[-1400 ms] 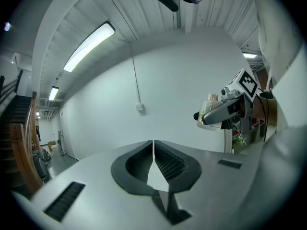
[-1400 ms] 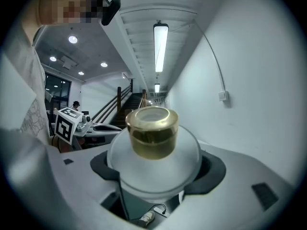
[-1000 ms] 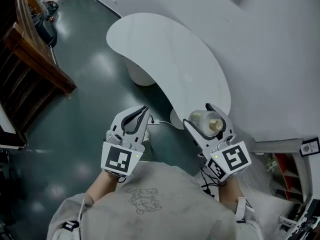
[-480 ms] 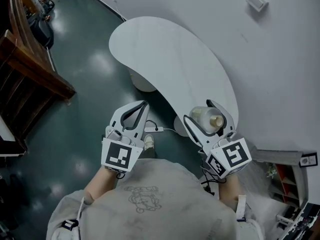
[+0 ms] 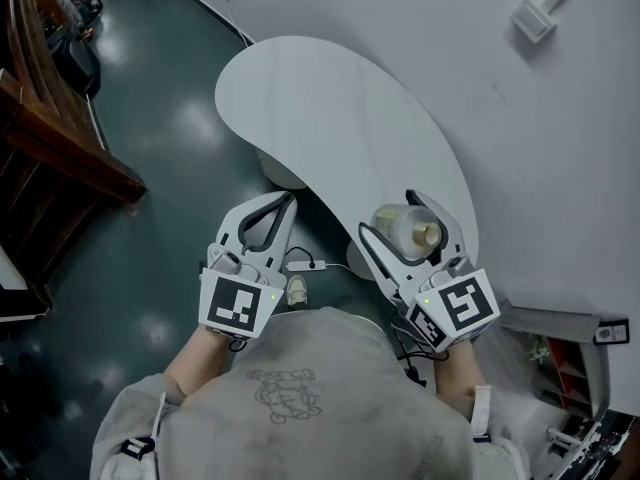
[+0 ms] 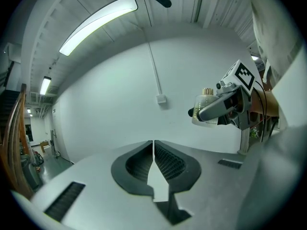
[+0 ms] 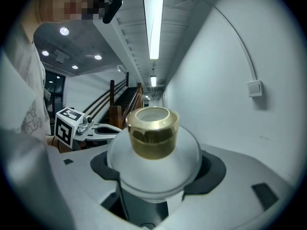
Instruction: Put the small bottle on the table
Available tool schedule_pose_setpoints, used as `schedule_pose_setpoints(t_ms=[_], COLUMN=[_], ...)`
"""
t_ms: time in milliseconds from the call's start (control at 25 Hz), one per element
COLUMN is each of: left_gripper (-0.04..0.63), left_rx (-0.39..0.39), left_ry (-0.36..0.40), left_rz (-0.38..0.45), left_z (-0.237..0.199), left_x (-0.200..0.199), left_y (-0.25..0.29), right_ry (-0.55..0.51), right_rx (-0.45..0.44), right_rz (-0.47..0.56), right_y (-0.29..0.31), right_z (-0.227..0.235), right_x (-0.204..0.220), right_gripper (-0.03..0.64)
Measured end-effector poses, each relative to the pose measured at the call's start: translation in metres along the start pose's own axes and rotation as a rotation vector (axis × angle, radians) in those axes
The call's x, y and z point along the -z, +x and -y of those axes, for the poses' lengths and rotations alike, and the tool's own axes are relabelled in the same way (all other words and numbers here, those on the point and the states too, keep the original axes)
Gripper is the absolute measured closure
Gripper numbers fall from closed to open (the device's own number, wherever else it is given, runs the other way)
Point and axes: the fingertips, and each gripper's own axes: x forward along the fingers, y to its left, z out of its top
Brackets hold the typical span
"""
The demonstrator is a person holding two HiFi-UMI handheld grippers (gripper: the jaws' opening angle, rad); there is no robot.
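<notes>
one small bottle (image 5: 408, 226), gold cap, clamped in right tool (image 5: 390, 216) by the near edge of the one tabletop (image 5: 330, 108), left tool (image 5: 285, 200) closed up, empty

White wall (image 5: 400, 28) meets glossy green floor (image 5: 150, 228) beside wooden stairs (image 5: 60, 148).

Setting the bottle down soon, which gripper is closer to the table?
Right. The right gripper, holding the bottle, is over the table; the left gripper is over the floor beside it.

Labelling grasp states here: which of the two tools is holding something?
The right tool, shut on the small gold-capped bottle; the left tool is closed on nothing.
</notes>
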Motion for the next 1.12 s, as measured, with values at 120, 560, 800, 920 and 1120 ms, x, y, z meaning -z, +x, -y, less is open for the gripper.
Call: schedule_pose_setpoints(t_ms=[120,560,800,920,1120], left_gripper=[0.572,0.572,0.572,0.572,0.572], left_rx=[-0.014,-0.092,-0.157,-0.177,-0.201], left_ry=[-0.011,-0.036,-0.061,-0.039,-0.014], left_rz=[-0.004,-0.037,-0.038,-0.042,-0.038], left_z=[-0.001,0.005,0.001,-0.004,-0.019], left_x=[-0.002,-0.011,-0.012,-0.013,-0.012], left_y=[0.014,0.048,0.052,0.055,0.065], right_ry=[-0.004,-0.004,-0.015,-0.040,-0.091], right_rx=[-0.020,-0.062,-0.076,-0.094,-0.100], right_rz=[0.000,-0.002,0.000,-0.007,-0.002], right_y=[0.007,0.013,0.019,0.027,0.052], right_z=[0.011,0.064,0.080,0.083,0.091], right_x=[-0.002,-0.003,-0.005,-0.008,-0.019], right_gripper=[0.272,0.272,0.272,0.272,0.272])
